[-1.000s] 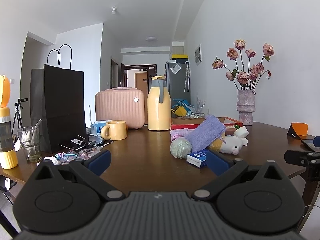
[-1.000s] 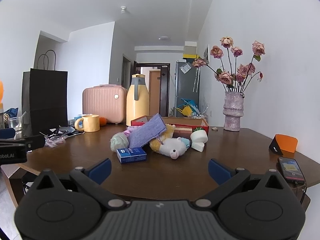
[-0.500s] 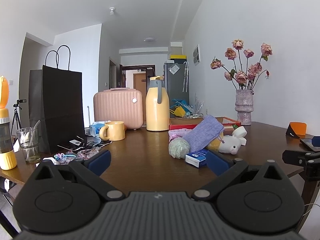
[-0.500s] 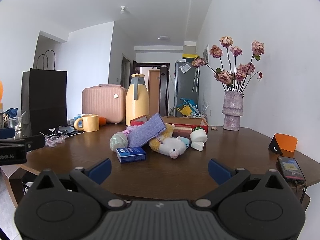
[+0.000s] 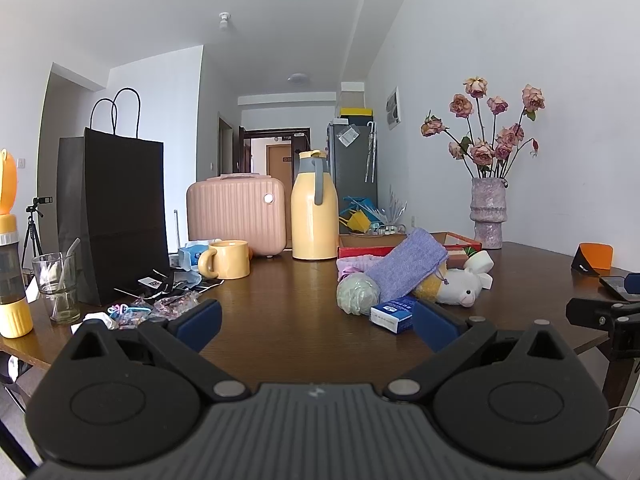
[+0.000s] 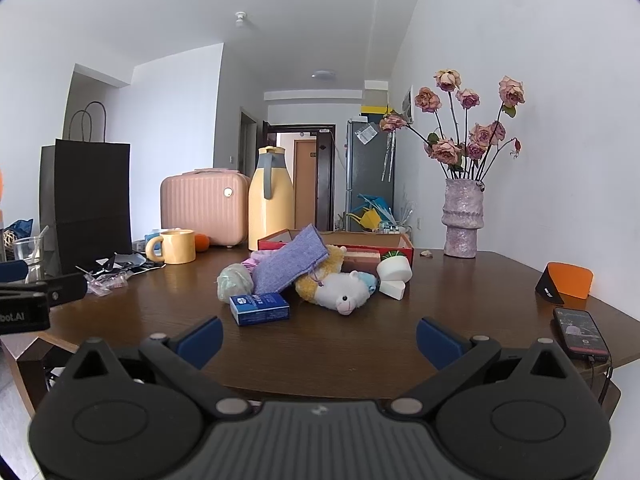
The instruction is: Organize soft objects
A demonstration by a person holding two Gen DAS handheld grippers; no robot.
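Both held low at the near table edge: left gripper [image 5: 316, 322] and right gripper [image 6: 319, 338] spread wide, grasping nothing. Mid-table, well apart from both, a soft heap: purple knit pouch [image 6: 289, 265] leaning over white plush toy [image 6: 344, 289], blue box [image 6: 259, 309] in front. Phone [image 6: 581, 331] only in right view; drinking glass [image 5: 55, 286] clearer in left. Brown wooden table [image 6: 340, 344], white walls, hallway beyond.

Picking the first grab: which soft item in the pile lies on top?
The purple knitted pouch. It lies tilted across the green ball and yellow plush; the white lamb sits on the table.
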